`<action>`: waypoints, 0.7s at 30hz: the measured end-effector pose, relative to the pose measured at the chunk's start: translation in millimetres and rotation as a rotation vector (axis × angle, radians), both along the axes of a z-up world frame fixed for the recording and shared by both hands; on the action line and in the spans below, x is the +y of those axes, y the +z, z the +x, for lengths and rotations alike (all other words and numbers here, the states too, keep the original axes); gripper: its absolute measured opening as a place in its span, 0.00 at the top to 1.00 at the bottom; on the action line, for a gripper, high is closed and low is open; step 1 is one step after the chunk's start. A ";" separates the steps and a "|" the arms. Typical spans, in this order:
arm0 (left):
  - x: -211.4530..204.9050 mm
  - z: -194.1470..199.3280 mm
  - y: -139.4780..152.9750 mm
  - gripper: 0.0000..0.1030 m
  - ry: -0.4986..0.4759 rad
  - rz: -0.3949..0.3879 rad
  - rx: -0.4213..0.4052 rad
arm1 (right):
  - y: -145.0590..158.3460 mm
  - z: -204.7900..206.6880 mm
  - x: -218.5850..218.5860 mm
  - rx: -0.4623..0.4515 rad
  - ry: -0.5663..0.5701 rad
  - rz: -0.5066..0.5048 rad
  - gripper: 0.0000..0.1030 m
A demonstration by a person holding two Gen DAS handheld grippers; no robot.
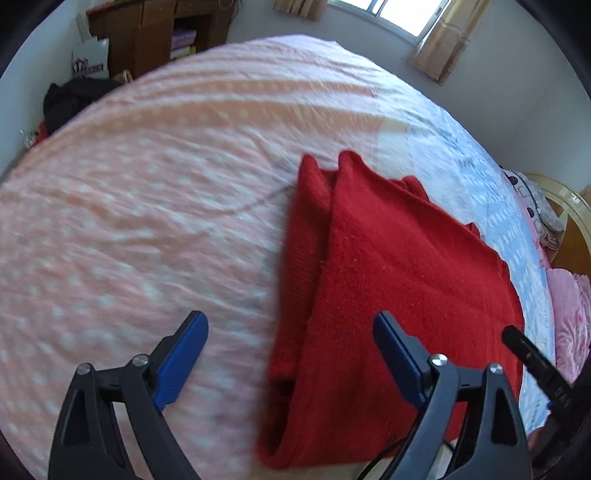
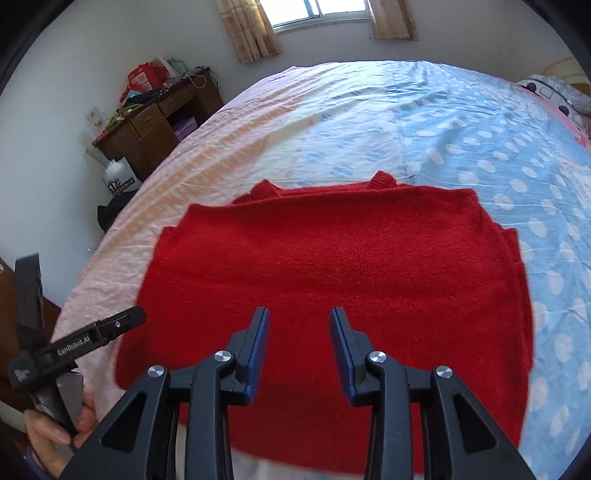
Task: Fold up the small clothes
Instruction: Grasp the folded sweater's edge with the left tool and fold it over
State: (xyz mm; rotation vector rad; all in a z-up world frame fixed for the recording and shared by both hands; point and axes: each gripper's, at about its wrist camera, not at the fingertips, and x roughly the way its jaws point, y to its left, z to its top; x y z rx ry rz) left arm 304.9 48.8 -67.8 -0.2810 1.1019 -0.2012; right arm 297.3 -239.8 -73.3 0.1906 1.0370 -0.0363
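Red sweater (image 2: 332,266) lies folded on the bed (image 2: 461,122), spread flat across the seam where the pink dotted half of the sheet meets the blue dotted half. In the right wrist view its knit body fills the middle of the picture, with two small ribbed bumps poking out at the far edge. In the left wrist view the same sweater (image 1: 388,277) shows a long fold running away from the camera, one layer lapped over another, the near end rolled and rounded.

Left gripper (image 1: 291,325) hangs above the sweater's left edge with its blue pads spread wide; one finger (image 1: 184,354) is over the pink sheet, the other over the red knit, and nothing is between them. It also shows at the left edge of the right wrist view, held by a hand (image 2: 55,432).

Right gripper (image 2: 299,347) is over the near part of the sweater, its jaws partly open with a narrow gap, gripping nothing; the knit below looks undisturbed.

A wooden desk (image 2: 155,118) stands by the wall, curtains (image 2: 251,29) frame the window.
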 end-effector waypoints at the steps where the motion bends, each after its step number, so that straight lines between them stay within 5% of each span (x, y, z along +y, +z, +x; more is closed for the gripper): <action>1: -5.6 0.2 -2.2 0.06 -0.002 0.020 -0.008 | -10.6 1.1 -2.2 0.003 0.001 -0.009 0.66; 4: -24.7 -2.3 -2.8 0.00 -0.038 0.064 -0.038 | -38.0 6.3 -3.3 0.022 0.000 -0.002 0.65; 7: -32.1 -1.7 -6.1 0.05 -0.056 0.014 -0.058 | -37.3 5.5 0.4 -0.017 0.032 -0.035 0.65; 11: -42.4 -8.6 -3.7 0.33 -0.071 0.012 -0.103 | -35.5 1.1 -4.8 -0.027 0.049 -0.013 0.65; 15: -32.6 0.3 -3.4 0.66 -0.039 -0.093 -0.092 | -24.0 -20.1 -23.0 -0.093 -0.004 0.175 0.65; 17: -30.3 1.0 0.4 0.72 -0.021 -0.132 -0.095 | -22.4 -32.9 -23.6 -0.117 0.004 0.222 0.66; 21: -50.4 -9.3 27.0 0.74 -0.057 -0.074 -0.173 | -19.3 -59.8 -32.3 -0.139 -0.013 0.244 0.66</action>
